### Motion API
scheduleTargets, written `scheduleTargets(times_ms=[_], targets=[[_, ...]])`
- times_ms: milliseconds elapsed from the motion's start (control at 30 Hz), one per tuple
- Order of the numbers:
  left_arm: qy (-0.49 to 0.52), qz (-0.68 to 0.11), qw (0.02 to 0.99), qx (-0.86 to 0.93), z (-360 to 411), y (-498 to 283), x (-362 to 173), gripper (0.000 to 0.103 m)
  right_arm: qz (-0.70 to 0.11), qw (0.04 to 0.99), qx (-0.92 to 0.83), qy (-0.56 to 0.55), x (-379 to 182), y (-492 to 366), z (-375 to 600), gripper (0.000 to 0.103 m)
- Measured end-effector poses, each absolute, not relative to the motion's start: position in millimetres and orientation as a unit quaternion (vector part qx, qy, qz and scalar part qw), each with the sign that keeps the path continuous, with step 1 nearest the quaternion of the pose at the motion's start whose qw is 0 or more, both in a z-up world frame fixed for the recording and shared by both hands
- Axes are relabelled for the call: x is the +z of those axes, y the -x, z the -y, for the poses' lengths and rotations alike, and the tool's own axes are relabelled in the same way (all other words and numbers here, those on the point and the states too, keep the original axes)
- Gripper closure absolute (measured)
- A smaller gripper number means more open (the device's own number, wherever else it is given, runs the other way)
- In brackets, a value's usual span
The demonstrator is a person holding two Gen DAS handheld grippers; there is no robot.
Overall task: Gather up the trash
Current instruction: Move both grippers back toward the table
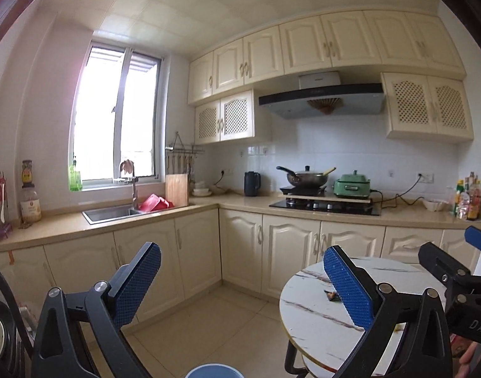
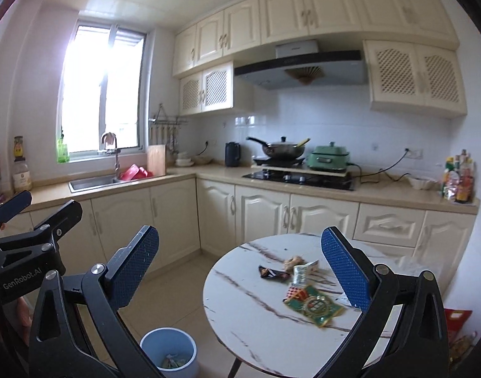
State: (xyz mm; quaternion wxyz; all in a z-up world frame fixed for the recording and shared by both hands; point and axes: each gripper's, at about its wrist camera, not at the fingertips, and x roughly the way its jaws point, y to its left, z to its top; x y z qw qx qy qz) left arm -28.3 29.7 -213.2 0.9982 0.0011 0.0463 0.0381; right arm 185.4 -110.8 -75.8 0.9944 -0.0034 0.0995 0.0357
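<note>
- The round marble-patterned bench [image 2: 265,324] is the landmark; the trash lies on its top.
- A green and gold wrapper [image 2: 314,305] lies near the middle of the bench, with a red-checked corner at its left end.
- Just behind it a crumpled pale packet [image 2: 303,271] rests on the bench, touching the wrapper's far edge.
- A dark snack wrapper [image 2: 273,273] lies left of the packet, and a tan crumpled scrap [image 2: 292,262] sits just behind both.
- A blue bin [image 2: 169,353] stands on the floor left of the bench, with some litter inside.
- The right gripper [image 2: 240,264] hangs above the bench's near side, jaws released and wide apart, holding nothing.
- The left gripper [image 1: 242,278] is off the bench's left edge, jaws released and spread, empty.
</note>
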Motion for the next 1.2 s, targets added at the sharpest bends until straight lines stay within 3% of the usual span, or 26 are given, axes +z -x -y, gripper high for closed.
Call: scheduleTargets(times_ms=[233,533,933,1200], targets=[[-0.010,-0.048,0.999,0.014,-13,40,-219,0.001,-0.090,0.996,0.011,-0.003,-73,-177,132,0.000],[-0.019,-0.074,0.997,-0.011,6,-25,-196,0.001,-0.103,0.994,-0.029,-0.012,-85,-186,170,0.000],[-0.044,-0.182,0.981,-0.054,58,-147,-189,0.001,-0.168,0.978,-0.114,-0.049,-130,-229,262,0.000],[-0.064,-0.287,0.951,-0.099,116,-242,-204,0.001,-0.255,0.953,-0.146,-0.071,-195,-277,318,0.000]])
